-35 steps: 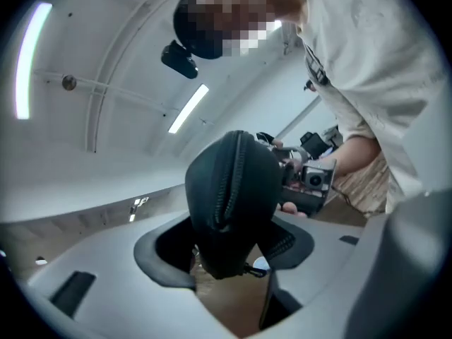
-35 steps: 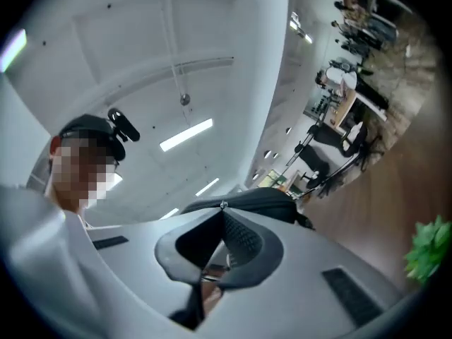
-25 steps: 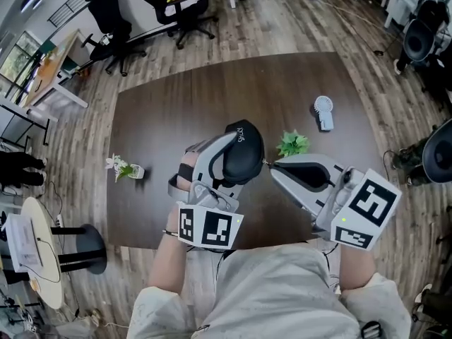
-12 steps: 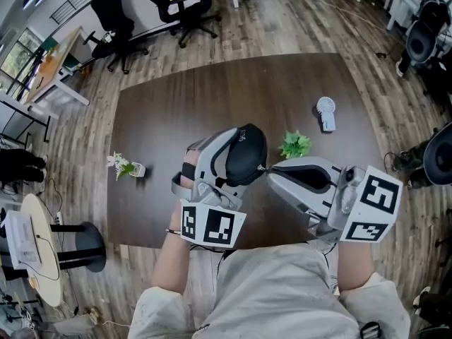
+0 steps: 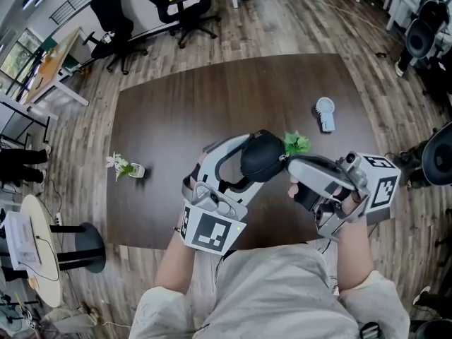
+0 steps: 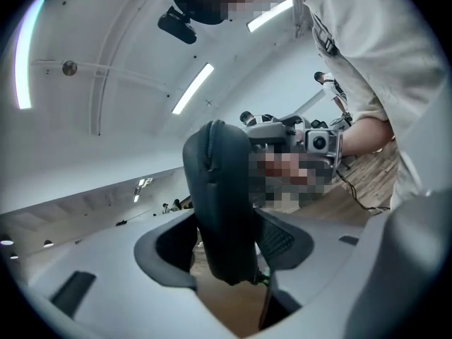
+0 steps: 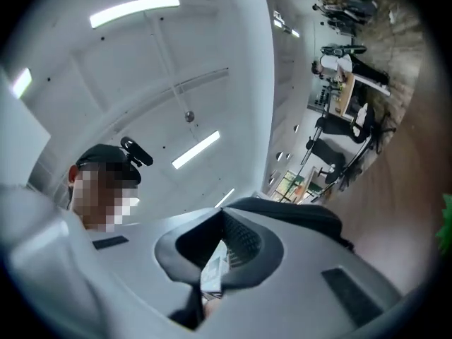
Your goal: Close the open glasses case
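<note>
Long ceiling strip lights (image 6: pixel 192 89) give bright, even light, and in both gripper views they burn out to white bars. Against that pale ceiling the glasses case (image 6: pixel 222 210) is a dark, backlit shape with slightly soft edges. In the head view the brown table (image 5: pixel 169 111) shows a dull sheen and only faint shadows. All views bow at the rims, and the gripper views go black in the corners.

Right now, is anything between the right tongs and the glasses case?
Nothing visible. The right tongs, shut, point tip-first right beside the glasses case. The left tongs hold it in the air, jaws closing on it. The plant stands beyond, off that line.
</note>
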A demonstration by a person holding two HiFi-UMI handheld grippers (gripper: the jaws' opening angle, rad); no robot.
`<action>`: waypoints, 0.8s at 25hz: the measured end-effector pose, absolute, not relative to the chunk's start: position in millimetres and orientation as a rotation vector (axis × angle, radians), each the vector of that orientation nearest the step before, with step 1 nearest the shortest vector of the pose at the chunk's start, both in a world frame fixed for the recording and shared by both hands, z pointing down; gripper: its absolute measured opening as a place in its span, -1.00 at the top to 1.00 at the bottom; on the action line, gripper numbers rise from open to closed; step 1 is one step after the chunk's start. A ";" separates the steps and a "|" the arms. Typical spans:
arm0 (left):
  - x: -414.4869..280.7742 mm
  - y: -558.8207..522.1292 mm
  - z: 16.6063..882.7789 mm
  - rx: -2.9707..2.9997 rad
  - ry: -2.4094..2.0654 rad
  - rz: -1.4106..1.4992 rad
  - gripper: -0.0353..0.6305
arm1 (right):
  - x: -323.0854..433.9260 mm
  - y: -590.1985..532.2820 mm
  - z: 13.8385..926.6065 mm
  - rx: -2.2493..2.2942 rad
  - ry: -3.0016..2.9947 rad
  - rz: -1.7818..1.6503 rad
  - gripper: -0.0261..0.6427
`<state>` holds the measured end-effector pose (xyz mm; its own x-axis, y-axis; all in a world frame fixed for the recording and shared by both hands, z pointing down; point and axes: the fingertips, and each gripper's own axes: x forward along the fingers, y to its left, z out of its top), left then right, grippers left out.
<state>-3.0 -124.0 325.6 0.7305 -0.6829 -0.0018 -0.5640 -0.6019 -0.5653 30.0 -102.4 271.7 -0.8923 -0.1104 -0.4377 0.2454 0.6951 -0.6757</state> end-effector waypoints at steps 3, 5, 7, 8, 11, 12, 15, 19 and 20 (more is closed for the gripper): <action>-10.9 -129.6 333.7 -2.342 0.973 -0.382 0.18 | 40.5 -117.5 282.1 -0.140 2.597 -0.964 0.92; -15.0 -134.8 342.6 -2.290 0.990 -0.482 0.19 | 43.7 -125.9 291.5 -0.358 2.742 -0.848 0.92; -17.7 -140.2 351.8 -2.233 1.001 -0.581 0.20 | 42.6 -129.6 298.7 -0.571 2.885 -0.695 0.92; -18.9 -142.9 356.2 -2.214 1.008 -0.621 0.21 | 41.1 -130.3 301.6 -0.673 2.950 -0.606 0.92; -21.9 -149.4 367.0 -2.201 1.037 -0.703 0.24 | 34.4 -129.0 308.8 -0.936 3.118 -0.311 0.91; -22.5 -151.1 369.8 -2.198 1.048 -0.725 0.24 | 32.3 -128.3 310.7 -1.001 3.160 -0.223 0.91; -25.3 -156.4 378.8 -2.176 1.072 -0.797 0.26 | 26.8 -124.7 313.9 -1.053 3.223 -0.112 0.90; -30.7 -159.2 390.5 -2.165 1.077 -0.873 0.27 | 14.9 -114.4 316.4 -0.990 3.253 -0.116 0.91; -31.3 -159.3 392.0 -2.166 1.078 -0.883 0.27 | 11.7 -112.0 317.0 -0.981 3.261 -0.111 0.91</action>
<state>-31.3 -159.3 392.0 0.4599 -0.8331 0.3073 -0.4650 -0.5208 -0.7159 11.7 -112.0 317.0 -0.8020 -0.5332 0.2694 -0.5503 0.8349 0.0143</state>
